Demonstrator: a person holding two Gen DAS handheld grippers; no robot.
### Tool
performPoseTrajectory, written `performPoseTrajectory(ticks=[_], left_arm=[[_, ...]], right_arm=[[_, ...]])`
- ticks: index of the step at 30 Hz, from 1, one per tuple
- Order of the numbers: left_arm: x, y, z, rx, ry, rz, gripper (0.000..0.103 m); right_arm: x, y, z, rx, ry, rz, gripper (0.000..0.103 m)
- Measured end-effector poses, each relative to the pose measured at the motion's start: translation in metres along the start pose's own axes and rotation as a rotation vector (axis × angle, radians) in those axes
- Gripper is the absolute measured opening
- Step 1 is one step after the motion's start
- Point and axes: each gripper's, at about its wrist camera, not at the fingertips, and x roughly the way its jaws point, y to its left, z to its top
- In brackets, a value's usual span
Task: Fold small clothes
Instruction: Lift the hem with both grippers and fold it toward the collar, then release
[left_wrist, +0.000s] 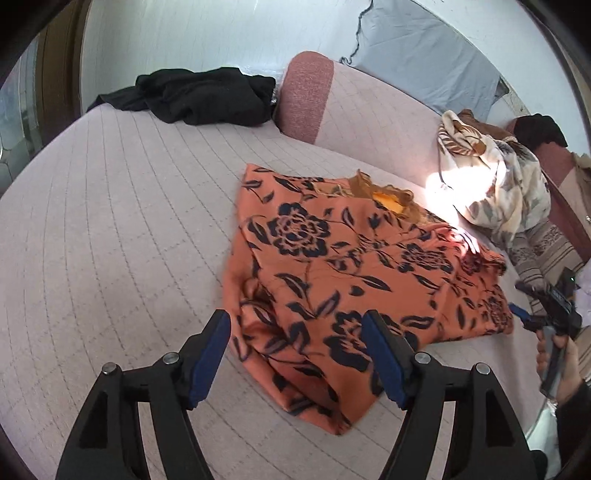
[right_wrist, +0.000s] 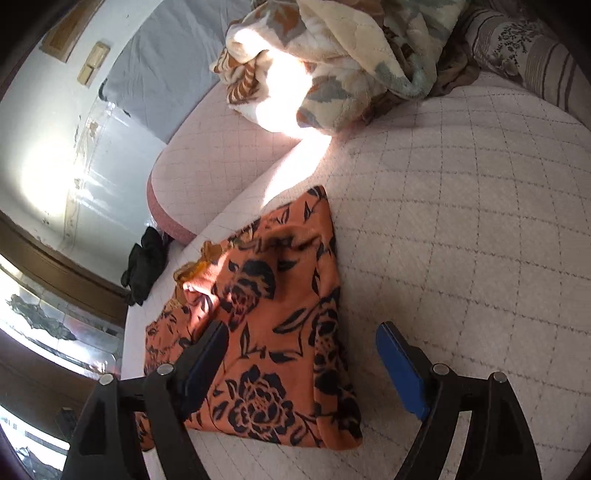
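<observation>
An orange garment with a black flower print lies partly folded on the pale quilted sofa seat. It also shows in the right wrist view. My left gripper is open and empty, hovering over the garment's near corner. My right gripper is open and empty above the garment's other end. The right gripper also shows in the left wrist view, held in a hand beside the garment's right edge.
A black garment lies at the far end of the seat. A cream leaf-print blanket is heaped against the backrest, also in the right wrist view. A striped cushion sits behind it. A pink bolster stands at the back.
</observation>
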Motion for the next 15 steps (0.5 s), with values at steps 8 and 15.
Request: performPoseTrajectory(ticks=[8,15], left_arm=[[0.05,0.032,0.039,-0.087,0.093,-0.076,0.074],[0.003,0.028,0.015,-0.046,0.086,-0.198,0.074]], right_arm=[[0.025,0.006,-0.011,-0.08,0.088,0.012,0.085],[0.003,0.024,-0.02,-0.166,-0.007,-0.034,0.085]])
